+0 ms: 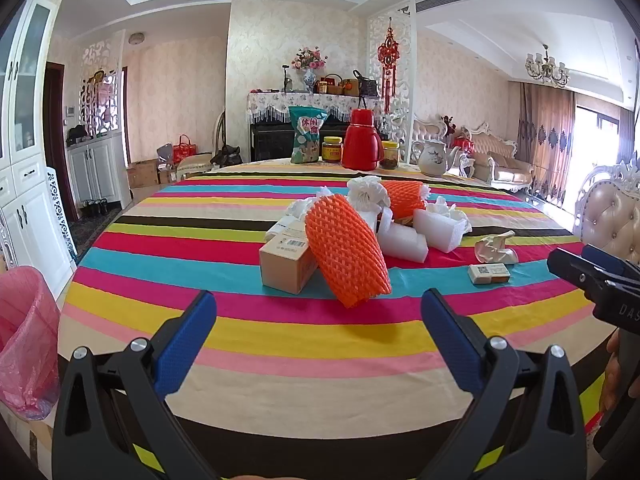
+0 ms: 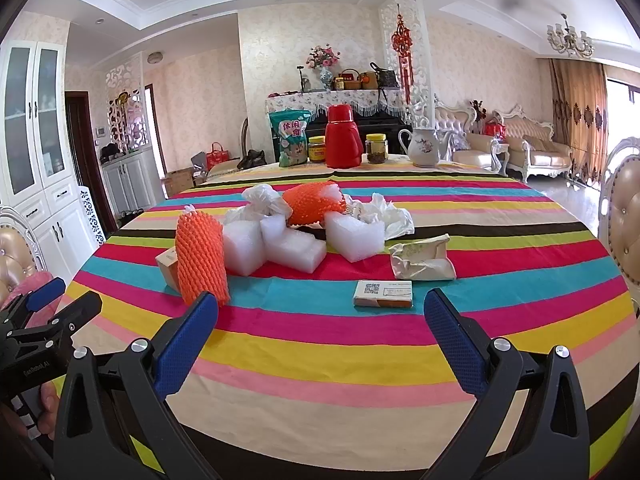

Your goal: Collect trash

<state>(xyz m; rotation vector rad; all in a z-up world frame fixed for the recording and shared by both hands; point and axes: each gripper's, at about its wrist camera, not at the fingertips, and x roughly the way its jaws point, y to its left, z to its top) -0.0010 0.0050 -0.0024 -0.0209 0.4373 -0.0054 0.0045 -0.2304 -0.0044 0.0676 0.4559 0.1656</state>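
Both the left gripper [image 1: 318, 306] and right gripper [image 2: 320, 308] are spread wide and empty, low in frame. The trash pile [image 1: 360, 224] sits mid-frame on the striped tablecloth [image 1: 280, 344]. A small box [image 2: 383, 293] bears a QR code; the green bag [image 1: 307, 134] reads "休闲食".

Red thermos [image 2: 343, 136]: one, taken as reference.

Counted in front of it, nearer the cameras:
- orange foam nets [image 2: 200, 258]: two.
- white foam blocks [image 2: 354, 236]: three.
- crumpled white wads [image 2: 394, 214]: at least two; further ones partly hidden.
- cardboard boxes: two, one tan box [image 1: 284, 264] and one flat box [image 2: 383, 294].
- crumpled beige wrapper [image 2: 422, 258]: one.

Counted beside it:
- yellow-lidded jars [image 2: 317, 149]: two, one on either side.
- green snack bag [image 2: 291, 136]: one, left.
- white jug [image 2: 425, 146]: one, right.
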